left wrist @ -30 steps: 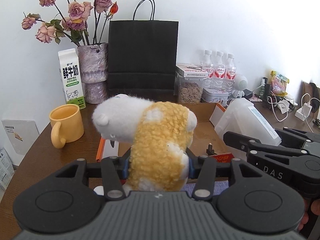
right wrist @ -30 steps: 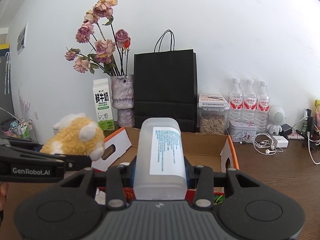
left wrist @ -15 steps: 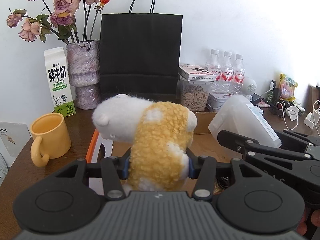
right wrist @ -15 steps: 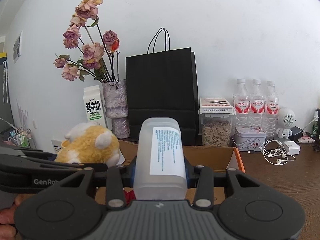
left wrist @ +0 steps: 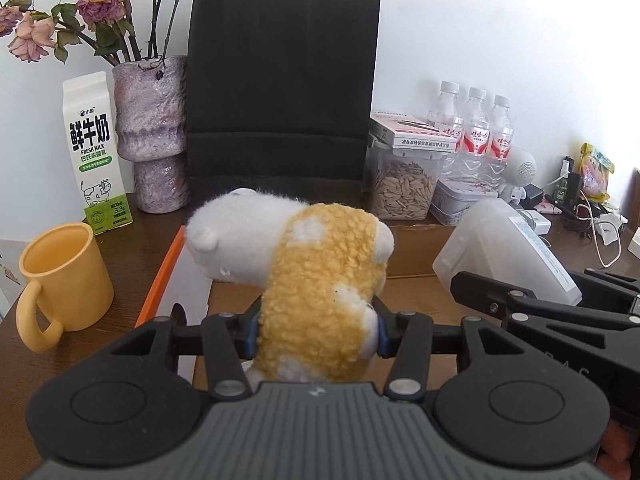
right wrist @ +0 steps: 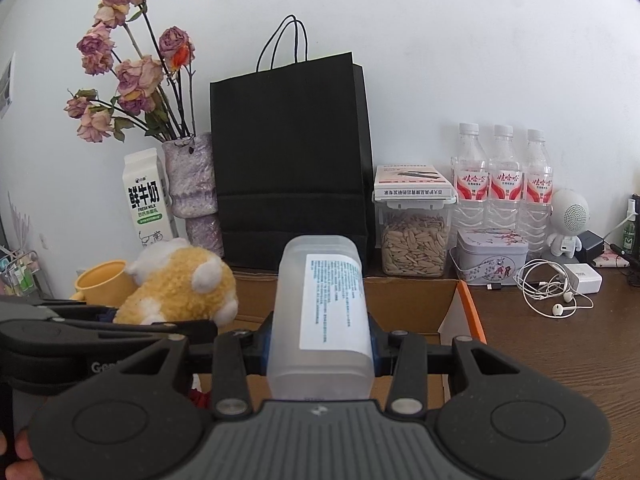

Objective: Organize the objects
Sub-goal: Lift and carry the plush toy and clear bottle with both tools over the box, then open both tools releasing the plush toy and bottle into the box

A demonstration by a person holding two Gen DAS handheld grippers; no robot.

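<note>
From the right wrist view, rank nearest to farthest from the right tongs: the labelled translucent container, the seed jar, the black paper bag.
1. Translucent container: clamped in the right tongs.
2. Seed jar: ahead, slightly right, past the cardboard box.
3. Black paper bag: straight ahead, against the wall.

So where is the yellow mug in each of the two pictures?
Left wrist view: the yellow mug stands at the left edge, in front of the milk carton.
Right wrist view: only its rim shows at lower left, behind the plush toy.
Shared landmark: the black paper bag against the wall.
</note>
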